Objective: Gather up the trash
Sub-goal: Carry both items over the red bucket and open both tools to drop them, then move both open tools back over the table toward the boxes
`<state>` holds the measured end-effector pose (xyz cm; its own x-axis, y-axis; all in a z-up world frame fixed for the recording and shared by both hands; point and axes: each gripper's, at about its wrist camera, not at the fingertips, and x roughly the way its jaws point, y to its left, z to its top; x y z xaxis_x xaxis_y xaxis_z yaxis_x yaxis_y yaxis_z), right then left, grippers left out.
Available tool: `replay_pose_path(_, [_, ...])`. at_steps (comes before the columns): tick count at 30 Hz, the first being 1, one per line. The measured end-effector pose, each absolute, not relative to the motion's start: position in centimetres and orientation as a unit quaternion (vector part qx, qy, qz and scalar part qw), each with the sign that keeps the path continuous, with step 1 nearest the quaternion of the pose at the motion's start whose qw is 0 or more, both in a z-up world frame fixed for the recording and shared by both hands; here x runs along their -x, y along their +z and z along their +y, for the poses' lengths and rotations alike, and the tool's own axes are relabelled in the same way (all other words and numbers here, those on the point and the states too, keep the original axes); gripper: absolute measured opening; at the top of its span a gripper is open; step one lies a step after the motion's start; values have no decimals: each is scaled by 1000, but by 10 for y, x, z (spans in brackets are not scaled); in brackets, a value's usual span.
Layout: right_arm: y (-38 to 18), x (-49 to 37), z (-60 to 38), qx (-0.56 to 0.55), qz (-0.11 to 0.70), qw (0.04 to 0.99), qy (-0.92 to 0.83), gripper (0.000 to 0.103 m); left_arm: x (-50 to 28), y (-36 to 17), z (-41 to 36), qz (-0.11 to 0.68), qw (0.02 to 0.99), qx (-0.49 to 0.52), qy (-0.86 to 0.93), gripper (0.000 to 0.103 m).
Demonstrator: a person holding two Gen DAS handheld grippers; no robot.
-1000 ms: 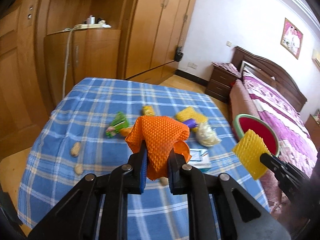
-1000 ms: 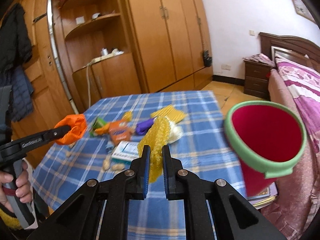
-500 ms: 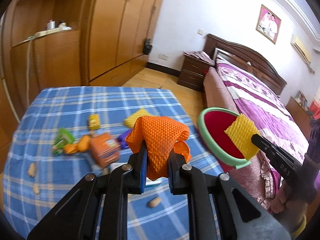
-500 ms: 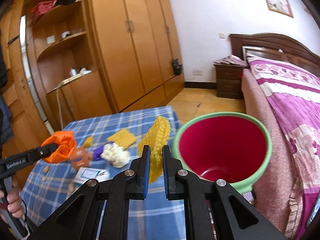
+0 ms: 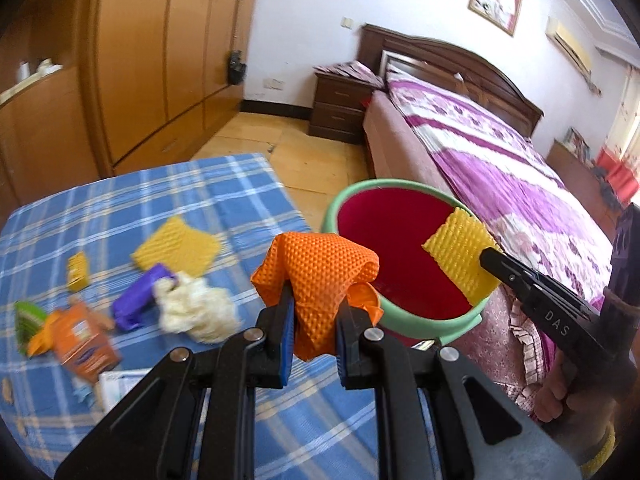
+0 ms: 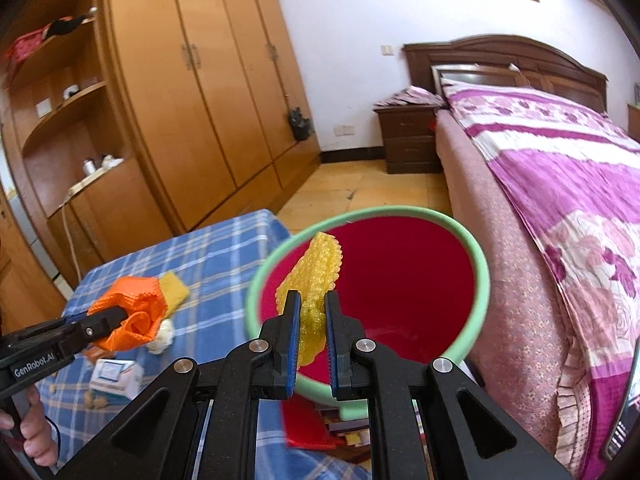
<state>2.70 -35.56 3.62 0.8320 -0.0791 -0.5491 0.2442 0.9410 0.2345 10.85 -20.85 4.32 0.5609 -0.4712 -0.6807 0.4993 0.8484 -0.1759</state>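
1. Left wrist view, lower centre: the left gripper (image 5: 310, 322) is clamped on a crumpled orange foam net (image 5: 318, 276), which bulges above the blue-padded fingers (image 5: 285, 340).
2. Same view, right of centre: the right gripper (image 5: 490, 258) enters from the lower right, pinching a yellow foam net (image 5: 460, 252). The net hangs over the red interior of the bin (image 5: 404, 322), a red pail with a green rim. A second earlier this bin sat at the far right edge of the frame and the yellow net was beside it, not over it.
3. Right wrist view, lower centre: the right gripper (image 6: 312, 312) is closed on the yellow foam net (image 6: 316, 276), whose upper end stands in front of the bin's opening. The bin (image 6: 486, 280) now fills the middle of the frame; a second ago it lay to the right.
4. Right wrist view, lower left: the left gripper (image 6: 116, 316) holds the orange foam net (image 6: 134, 312) above the table, left of the bin rim and apart from it.
5. Checked blue tablecloth (image 5: 224, 184), left half of the left wrist view: remaining litter comprises a flat yellow foam pad (image 5: 176, 246), a purple wrapper (image 5: 138, 294), a white fibrous wad (image 5: 192, 306), an orange carton (image 5: 82, 338), a green wrapper (image 5: 28, 316) and a small yellow packet (image 5: 78, 272). The table has shifted leftward in both views since the earlier frames.
6. Upper right of both views: bed (image 5: 500, 168) with purple floral cover.
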Motion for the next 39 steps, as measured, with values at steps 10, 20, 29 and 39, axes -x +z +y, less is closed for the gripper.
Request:
replay_pose_path(10, [16, -41, -399, -169, 293, 934, -117, 12, -133, 20, -272, 396, 864, -55, -306, 16])
replay_pose_path(20, [10, -50, -422, -191, 295, 928, -125, 16, -149, 5, -297, 404, 852, -57, -327, 31])
replay_pose_path(29, [11, -47, -426, -212, 289, 924, -130, 22, -147, 9, -293, 398, 855, -49, -328, 46])
replay_pose_path(39, [24, -36, -417, -221, 276, 926, -129, 41, -140, 23, -271, 392, 862, -31, -322, 48])
